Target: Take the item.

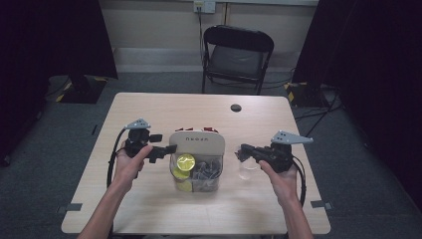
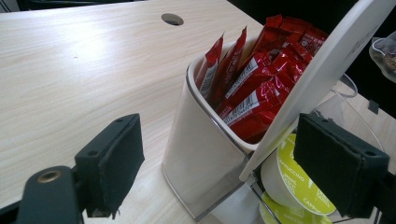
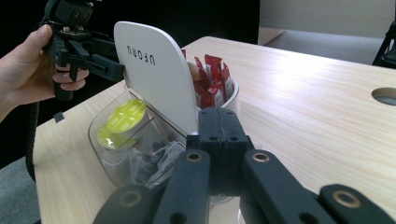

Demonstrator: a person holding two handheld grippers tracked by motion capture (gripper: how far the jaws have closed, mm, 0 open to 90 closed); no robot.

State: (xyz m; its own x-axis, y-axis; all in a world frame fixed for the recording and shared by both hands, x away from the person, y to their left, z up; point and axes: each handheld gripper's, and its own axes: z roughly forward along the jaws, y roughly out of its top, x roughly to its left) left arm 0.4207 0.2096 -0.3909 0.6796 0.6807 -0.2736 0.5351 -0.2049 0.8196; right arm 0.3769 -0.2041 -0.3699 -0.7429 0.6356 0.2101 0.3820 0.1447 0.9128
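Note:
A storage box stands mid-table with its white lid [image 1: 196,142] [image 2: 327,70] [image 3: 154,79] tipped up. Red sachets [image 2: 252,88] [image 3: 212,79] fill its white rear cup. The clear front bin holds yellow-green capsules [image 1: 185,162] [image 2: 289,182] [image 3: 126,114] and tea bags [image 1: 206,172]. My left gripper [image 1: 161,143] [image 2: 226,161] is open, with its jaws wide around the box's left corner and one jaw against the raised lid's edge. My right gripper [image 1: 242,149] [image 3: 219,126] is shut to the right of the box, and a clear packet [image 1: 247,168] [image 2: 385,51] hangs from its tips.
A cable hole [image 1: 236,107] [image 2: 172,18] is set in the far part of the wooden table [image 1: 149,109]. Beyond the table stands a black folding chair [image 1: 236,55], with dark curtains on both sides. Bare tabletop lies left, right and behind the box.

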